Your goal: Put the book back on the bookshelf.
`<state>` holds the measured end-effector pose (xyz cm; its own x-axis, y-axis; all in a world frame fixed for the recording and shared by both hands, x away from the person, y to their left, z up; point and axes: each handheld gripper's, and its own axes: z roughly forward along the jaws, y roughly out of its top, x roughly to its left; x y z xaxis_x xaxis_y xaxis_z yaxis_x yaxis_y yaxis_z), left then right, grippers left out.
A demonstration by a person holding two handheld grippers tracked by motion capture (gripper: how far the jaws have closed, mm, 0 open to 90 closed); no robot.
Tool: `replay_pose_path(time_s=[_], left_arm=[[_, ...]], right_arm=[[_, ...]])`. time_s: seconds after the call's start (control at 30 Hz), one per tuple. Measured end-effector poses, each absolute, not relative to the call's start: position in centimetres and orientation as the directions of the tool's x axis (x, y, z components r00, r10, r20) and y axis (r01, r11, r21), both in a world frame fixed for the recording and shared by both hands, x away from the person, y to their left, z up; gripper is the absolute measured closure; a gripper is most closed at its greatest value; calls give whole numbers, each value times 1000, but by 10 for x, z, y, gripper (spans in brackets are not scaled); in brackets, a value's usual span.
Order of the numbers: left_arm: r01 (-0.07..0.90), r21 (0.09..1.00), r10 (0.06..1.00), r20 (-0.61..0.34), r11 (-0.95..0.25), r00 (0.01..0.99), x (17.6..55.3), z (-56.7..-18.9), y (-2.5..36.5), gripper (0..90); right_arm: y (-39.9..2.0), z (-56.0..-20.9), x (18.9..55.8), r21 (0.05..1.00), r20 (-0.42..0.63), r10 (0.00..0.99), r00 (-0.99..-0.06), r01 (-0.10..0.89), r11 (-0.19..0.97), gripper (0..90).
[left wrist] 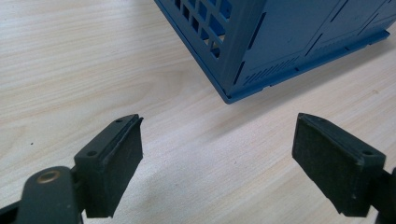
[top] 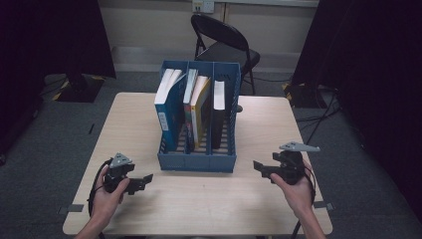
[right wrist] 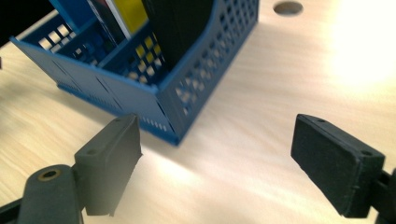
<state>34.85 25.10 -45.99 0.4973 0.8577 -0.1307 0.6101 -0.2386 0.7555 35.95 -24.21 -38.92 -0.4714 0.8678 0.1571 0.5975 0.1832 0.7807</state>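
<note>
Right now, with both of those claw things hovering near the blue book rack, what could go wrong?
The blue file rack stands loose on the table, so a push from the left gripper or the right gripper could slide it. Both are open and hold nothing. The books lean inside their slots: pulling the black book could tip the rack, and the yellow book leans on its neighbour and may drop sideways if that one is taken out.
</note>
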Motion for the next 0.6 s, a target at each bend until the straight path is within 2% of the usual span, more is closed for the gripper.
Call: replay_pose_path(time_s=[0.27, 0.6], left_arm=[[619, 750, 860, -137, -234, 492, 349, -461, 250, 159], [615, 753, 856, -140, -234, 497, 346, -459, 250, 160]], right_arm=[[-265, -414, 335, 770, 198, 877, -438, 623, 137, 141], [-283, -446, 319, 738, 156, 917, -367, 661, 139, 146]])
